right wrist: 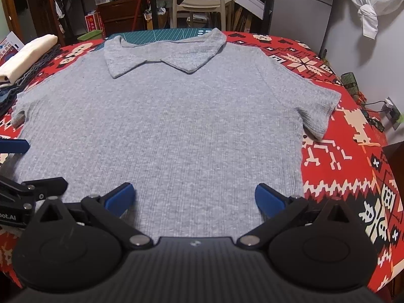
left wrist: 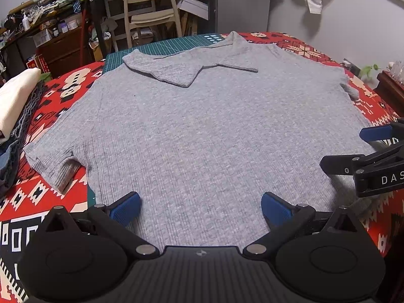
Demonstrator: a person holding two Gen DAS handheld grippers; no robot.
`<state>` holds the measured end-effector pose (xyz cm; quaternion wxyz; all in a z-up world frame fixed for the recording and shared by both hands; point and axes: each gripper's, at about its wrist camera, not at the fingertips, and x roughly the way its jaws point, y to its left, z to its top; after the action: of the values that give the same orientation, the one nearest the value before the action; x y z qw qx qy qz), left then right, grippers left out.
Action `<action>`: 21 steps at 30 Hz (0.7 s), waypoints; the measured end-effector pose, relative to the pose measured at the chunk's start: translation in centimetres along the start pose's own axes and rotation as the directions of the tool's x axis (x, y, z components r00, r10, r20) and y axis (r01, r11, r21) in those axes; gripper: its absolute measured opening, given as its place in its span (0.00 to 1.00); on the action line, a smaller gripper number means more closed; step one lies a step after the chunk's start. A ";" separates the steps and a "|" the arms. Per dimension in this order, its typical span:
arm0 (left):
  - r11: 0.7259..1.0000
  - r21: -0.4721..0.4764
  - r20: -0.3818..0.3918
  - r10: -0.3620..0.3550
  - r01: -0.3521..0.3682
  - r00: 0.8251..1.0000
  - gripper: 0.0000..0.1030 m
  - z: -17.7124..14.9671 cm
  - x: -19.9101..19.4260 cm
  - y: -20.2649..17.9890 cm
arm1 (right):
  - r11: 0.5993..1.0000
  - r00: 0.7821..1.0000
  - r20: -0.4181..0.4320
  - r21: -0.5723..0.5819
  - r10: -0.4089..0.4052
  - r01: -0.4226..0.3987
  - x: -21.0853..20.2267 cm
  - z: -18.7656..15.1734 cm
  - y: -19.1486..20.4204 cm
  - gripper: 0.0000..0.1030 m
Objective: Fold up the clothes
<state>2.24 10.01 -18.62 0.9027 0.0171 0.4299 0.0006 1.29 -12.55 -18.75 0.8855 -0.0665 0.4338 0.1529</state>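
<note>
Red patterned cloth (left wrist: 32, 197) covers the bench, hem-side edge hidden by both tools. Grey collared shirt (left wrist: 202, 131) lies flat, collar at twelve o'clock, hem at six. Left tool (left wrist: 201, 208) and right tool (right wrist: 193, 199) gape wide, empty, over the hem.

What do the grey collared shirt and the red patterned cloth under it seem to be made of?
Grey collared shirt: likely a ribbed knit, matte and heathered, with fine lengthwise ribs. Red patterned cloth: a woven or printed textile, matte; which one is unclear.
</note>
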 end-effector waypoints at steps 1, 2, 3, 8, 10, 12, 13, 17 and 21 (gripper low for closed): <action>1.000 0.000 0.000 0.000 0.000 1.000 1.00 0.0 0.0 0.0 | 1.000 1.000 -0.002 0.000 -0.001 0.001 0.1 0.0 0.0 0.99; 1.000 -0.001 -0.002 -0.001 0.001 1.000 1.00 0.0 0.0 0.0 | 1.000 1.000 -0.002 0.001 -0.002 0.002 0.1 0.0 0.0 0.99; 1.000 -0.001 -0.003 -0.001 0.001 1.000 1.00 0.0 0.0 0.0 | 1.000 1.000 -0.001 0.001 -0.002 0.002 0.1 0.0 0.0 0.99; 1.000 0.007 0.003 -0.003 0.003 1.000 1.00 0.0 -0.1 -0.1 | 1.000 1.000 0.008 -0.003 0.007 -0.007 0.1 0.0 -0.1 0.99; 1.000 0.010 0.018 -0.006 0.006 1.000 1.00 -0.2 -0.1 0.0 | 1.000 0.999 0.028 -0.019 0.026 -0.025 0.1 -0.2 -0.3 0.99; 1.000 0.012 0.033 -0.007 0.006 0.999 1.00 -0.4 -0.2 0.0 | 0.999 0.998 0.052 -0.014 0.031 -0.031 -0.1 -0.5 -0.5 0.99; 1.000 0.014 0.039 -0.006 0.005 0.999 1.00 -0.5 -0.3 0.0 | 1.000 0.998 0.064 -0.006 0.029 -0.029 -0.2 -0.7 -0.5 0.99; 0.999 0.034 0.050 -0.013 0.011 0.999 0.99 -0.6 -0.4 0.0 | 1.000 0.998 0.064 -0.011 0.014 -0.013 -0.5 -1.1 -0.2 0.99; 0.998 0.057 0.050 -0.025 0.022 0.998 0.98 -0.6 -0.4 -0.1 | 0.999 0.999 0.044 -0.054 0.006 -0.004 -0.5 -1.0 0.4 0.99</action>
<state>1.50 9.98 -18.69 0.9124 0.0375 0.4069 -0.0226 0.10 -12.50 -19.03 0.8924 -0.0859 0.4098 0.1680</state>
